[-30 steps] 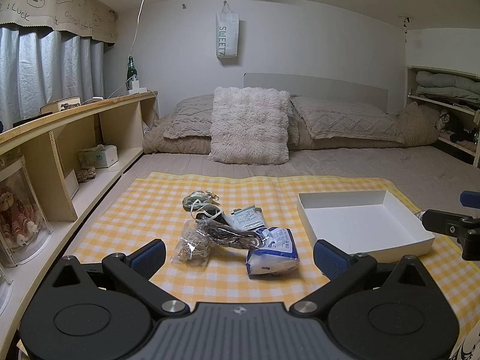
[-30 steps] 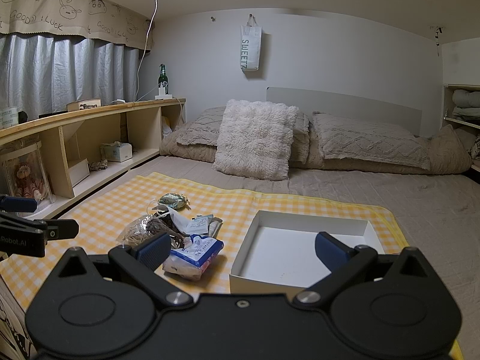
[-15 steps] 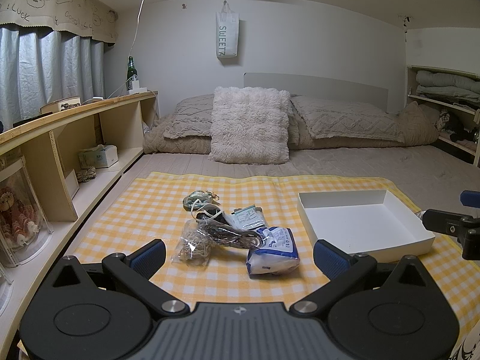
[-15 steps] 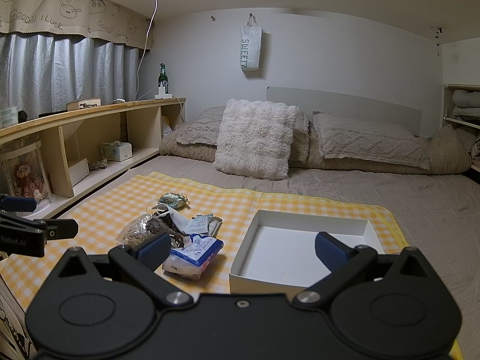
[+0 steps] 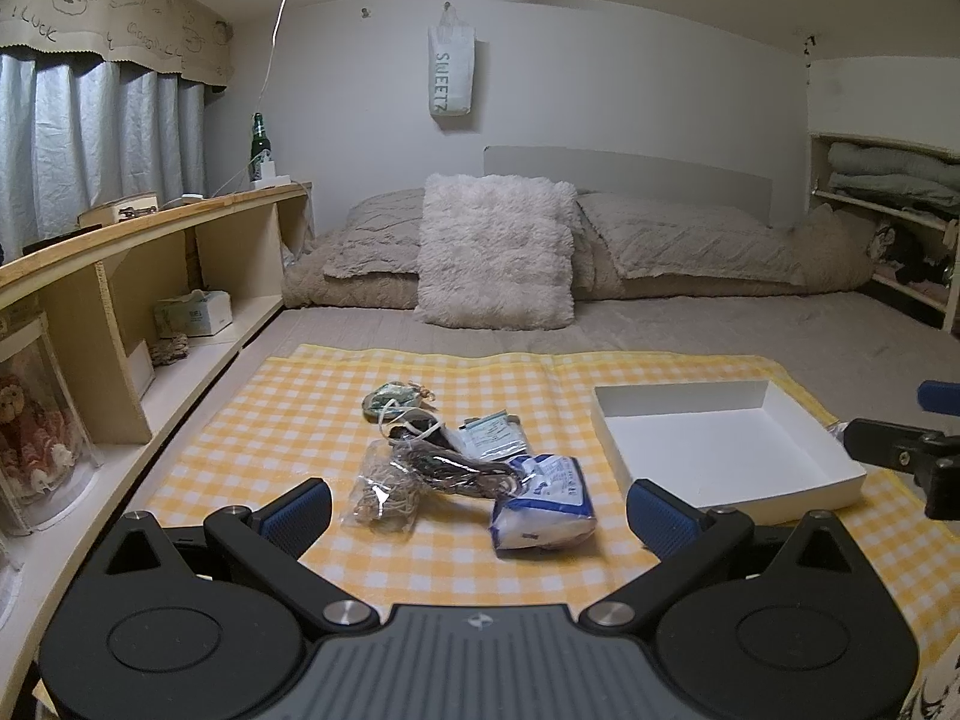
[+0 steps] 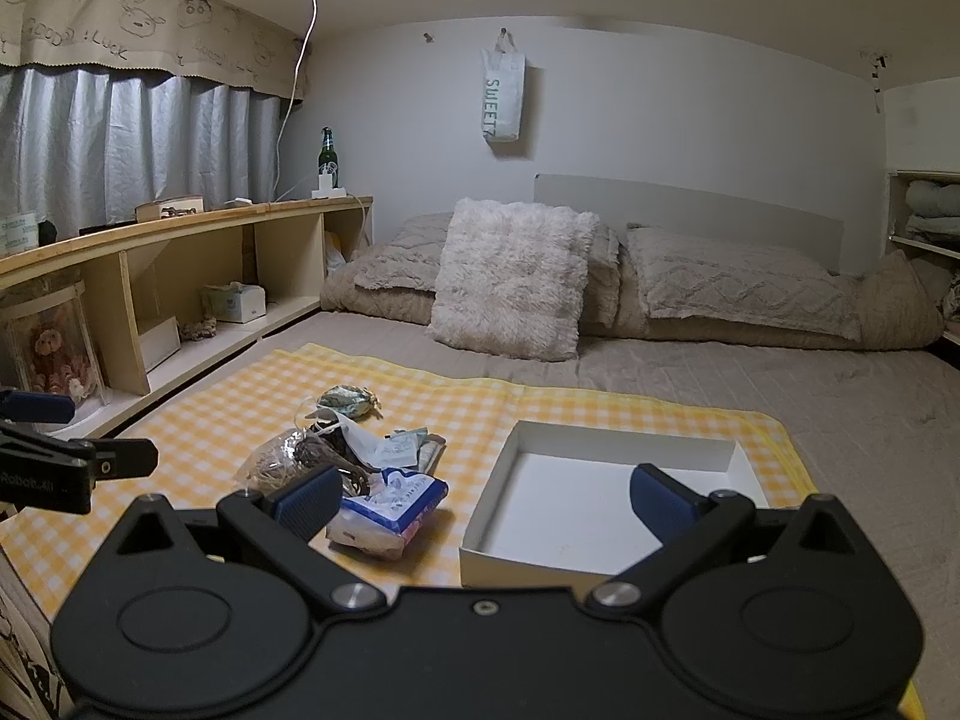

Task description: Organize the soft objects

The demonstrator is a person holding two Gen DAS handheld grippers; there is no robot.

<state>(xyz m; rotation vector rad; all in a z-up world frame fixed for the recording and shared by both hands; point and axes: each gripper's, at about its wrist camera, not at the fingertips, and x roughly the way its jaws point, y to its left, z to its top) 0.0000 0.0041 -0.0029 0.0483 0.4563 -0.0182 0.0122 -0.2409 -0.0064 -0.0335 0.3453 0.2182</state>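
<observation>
Hovering, both grippers empty | left gripper fingers wide, heap of soft packets just ahead between them on yellow checked cloth | right gripper fingers wide, facing white box, likely the destination, nothing in it yet.

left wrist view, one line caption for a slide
Open hand-held gripper hovers over soft packets beside an empty white box.

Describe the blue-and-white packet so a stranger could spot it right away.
Find the yellow checked cloth spread on the bed. Left of the white box lies a small pile of bags; the blue-and-white packet sits at its near edge, the only blue, puffy one there.
</observation>
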